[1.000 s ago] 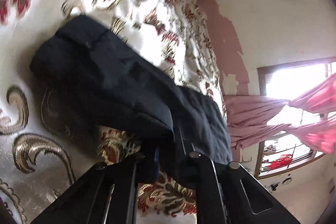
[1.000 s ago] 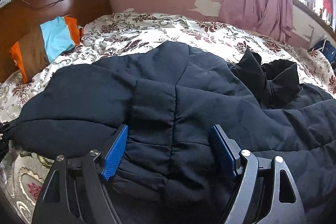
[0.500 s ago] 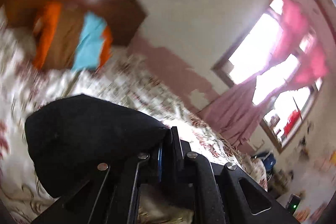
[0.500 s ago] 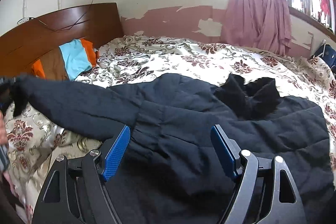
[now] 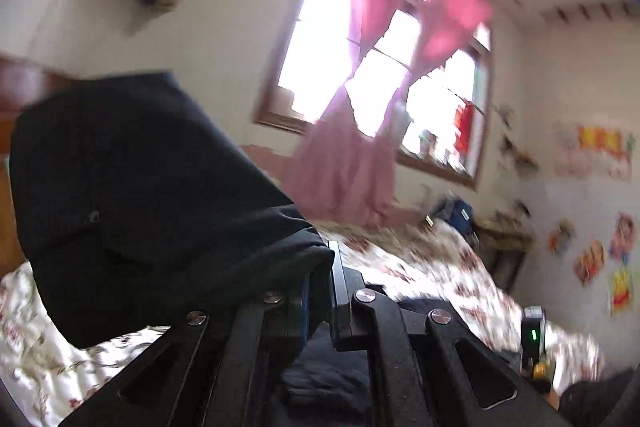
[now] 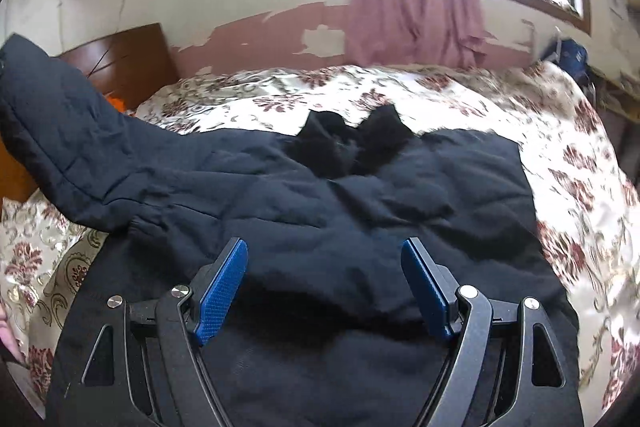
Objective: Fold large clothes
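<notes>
One sleeve point(image 6: 68, 143) of the dark jacket point(image 6: 360, 211) is held up off the bed point(image 6: 580, 163) by the left gripper point(image 5: 320, 291), whose jaws are clamped tight on the cuff end. In the left wrist view the sleeve point(image 5: 132, 195) bulges above the closed fingers and blocks part of the room. The body of the jacket lies spread flat on the flowered bedspread, with its black furry collar point(image 6: 352, 143) toward the far side. The right gripper point(image 6: 324, 307) hangs over the near hem with its jaws wide apart and nothing pinched between the blue pads point(image 6: 222, 291).

The step in hand is judged to be folding the sleeve across the body. It would be done well if the cuff were carried over the chest in a smooth arc and laid down flat before being let go, so that the padded cloth does not bunch at the shoulder. The body could be pinned near the shoulder seam by the free gripper, so that the jacket is not dragged along the slippery bedspread.
</notes>
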The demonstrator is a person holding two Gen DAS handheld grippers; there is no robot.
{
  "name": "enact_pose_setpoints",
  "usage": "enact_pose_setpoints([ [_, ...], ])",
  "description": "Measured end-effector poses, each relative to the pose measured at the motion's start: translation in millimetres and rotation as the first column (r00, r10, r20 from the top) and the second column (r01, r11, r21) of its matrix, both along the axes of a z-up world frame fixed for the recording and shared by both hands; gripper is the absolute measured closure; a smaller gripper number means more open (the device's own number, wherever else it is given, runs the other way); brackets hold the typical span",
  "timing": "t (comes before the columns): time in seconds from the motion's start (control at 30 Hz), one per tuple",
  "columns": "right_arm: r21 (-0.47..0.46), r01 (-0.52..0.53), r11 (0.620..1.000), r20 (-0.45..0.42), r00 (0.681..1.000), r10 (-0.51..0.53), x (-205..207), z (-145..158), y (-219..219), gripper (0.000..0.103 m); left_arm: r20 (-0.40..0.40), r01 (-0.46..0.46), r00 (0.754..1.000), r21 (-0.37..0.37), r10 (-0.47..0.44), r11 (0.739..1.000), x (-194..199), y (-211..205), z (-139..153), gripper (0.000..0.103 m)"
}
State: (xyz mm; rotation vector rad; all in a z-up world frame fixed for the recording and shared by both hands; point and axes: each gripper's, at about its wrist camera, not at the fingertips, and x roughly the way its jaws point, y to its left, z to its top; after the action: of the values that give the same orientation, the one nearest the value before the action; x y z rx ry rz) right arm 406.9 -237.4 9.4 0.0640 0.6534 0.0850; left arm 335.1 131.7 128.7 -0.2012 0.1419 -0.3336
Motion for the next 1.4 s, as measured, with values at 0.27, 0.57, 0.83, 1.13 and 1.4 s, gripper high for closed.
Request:
enact_pose_setpoints([
  [0.27,0.087,0.092,0.992,-0.026,0.996,-0.090,-11,-21,-67,0.028,-0.145,0.281,0.954,0.118,-0.263,0.953,19,-114,-41,0.096],
  [0.57,0.247,0.145,0.958,-0.096,0.988,-0.124,-21,-54,-114,0.028,-0.467,0.438,0.826,0.176,-0.317,0.882,47,-175,-132,0.095],
  [0.83,0.414,0.087,0.906,-0.139,0.990,-0.031,-18,-75,-118,0.028,-0.567,0.524,0.748,0.186,-0.344,0.831,34,-187,-168,0.074],
  [1.13,0.554,0.085,0.828,-0.173,0.985,0.014,-32,-86,-122,0.028,-0.503,0.554,0.750,0.124,-0.429,0.824,-3,-168,-153,0.015],
  [1.4,0.613,0.139,0.778,-0.277,0.960,0.046,-40,-117,-112,0.028,-0.420,0.374,0.856,0.095,-0.303,0.923,9,-114,-130,0.015],
])
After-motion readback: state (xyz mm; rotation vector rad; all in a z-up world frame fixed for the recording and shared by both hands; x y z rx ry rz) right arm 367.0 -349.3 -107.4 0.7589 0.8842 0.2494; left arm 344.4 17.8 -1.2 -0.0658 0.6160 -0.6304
